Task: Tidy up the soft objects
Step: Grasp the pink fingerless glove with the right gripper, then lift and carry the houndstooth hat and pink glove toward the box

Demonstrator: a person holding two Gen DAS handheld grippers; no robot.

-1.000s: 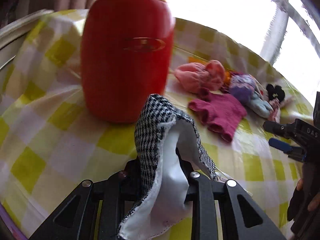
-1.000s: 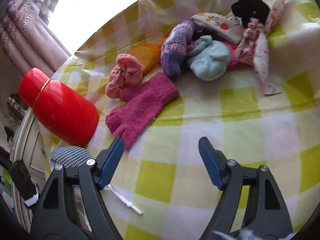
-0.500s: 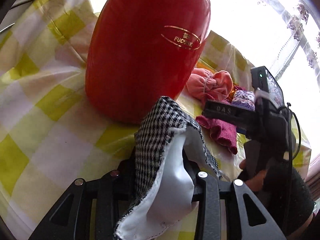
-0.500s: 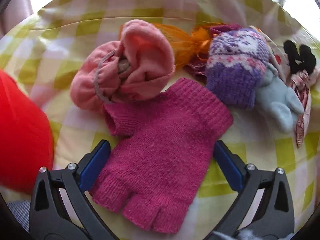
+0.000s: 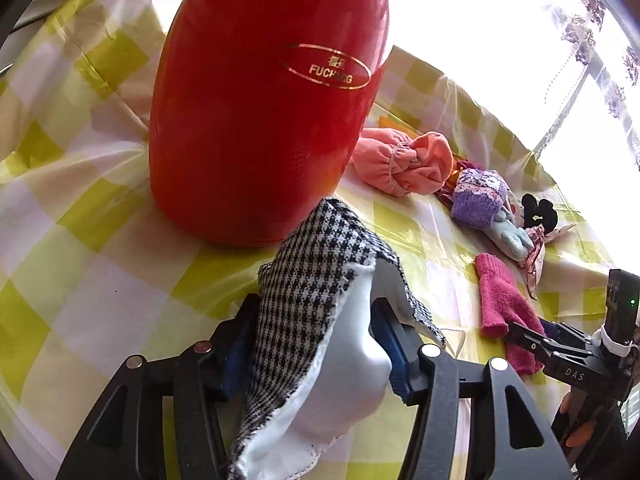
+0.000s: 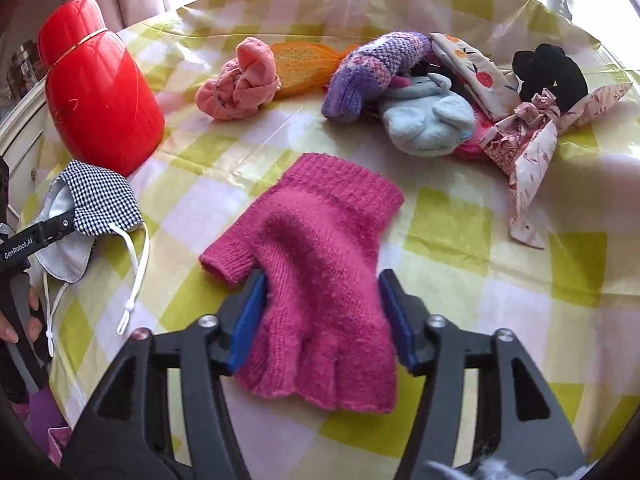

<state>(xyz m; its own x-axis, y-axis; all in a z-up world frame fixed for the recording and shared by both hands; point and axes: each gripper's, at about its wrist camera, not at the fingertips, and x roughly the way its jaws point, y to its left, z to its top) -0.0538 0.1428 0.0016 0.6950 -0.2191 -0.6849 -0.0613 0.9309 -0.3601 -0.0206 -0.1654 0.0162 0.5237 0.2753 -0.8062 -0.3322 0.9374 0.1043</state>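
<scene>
A houndstooth face mask (image 5: 316, 264) with a white lining stands between the blue pads of my left gripper (image 5: 314, 354). Those jaws are opening and the pads no longer pinch it. In the right wrist view the mask (image 6: 100, 196) rests on the tablecloth beside the red flask, its ear loops trailing. My right gripper (image 6: 322, 320) is closing on a pink fingerless glove (image 6: 320, 240). Both pads press the glove's sides near its finger end. In the left wrist view the glove (image 5: 498, 300) lies at the right, with one of the right gripper's fingers (image 5: 532, 340) at its near end.
A tall red flask (image 6: 100, 92) stands at the left on the yellow-checked tablecloth (image 6: 500, 280). At the far side lie a pink bundle (image 6: 240, 84), orange mesh (image 6: 304, 64), a purple knitted mitten (image 6: 372, 68), a light blue mitten (image 6: 428, 120), a black scrunchie (image 6: 548, 72) and a pink bow (image 6: 532, 140).
The left jaws have spread apart around the mask. The right gripper came over the pink glove, closed in on it and drew it away from the pink bundle toward the near edge.
</scene>
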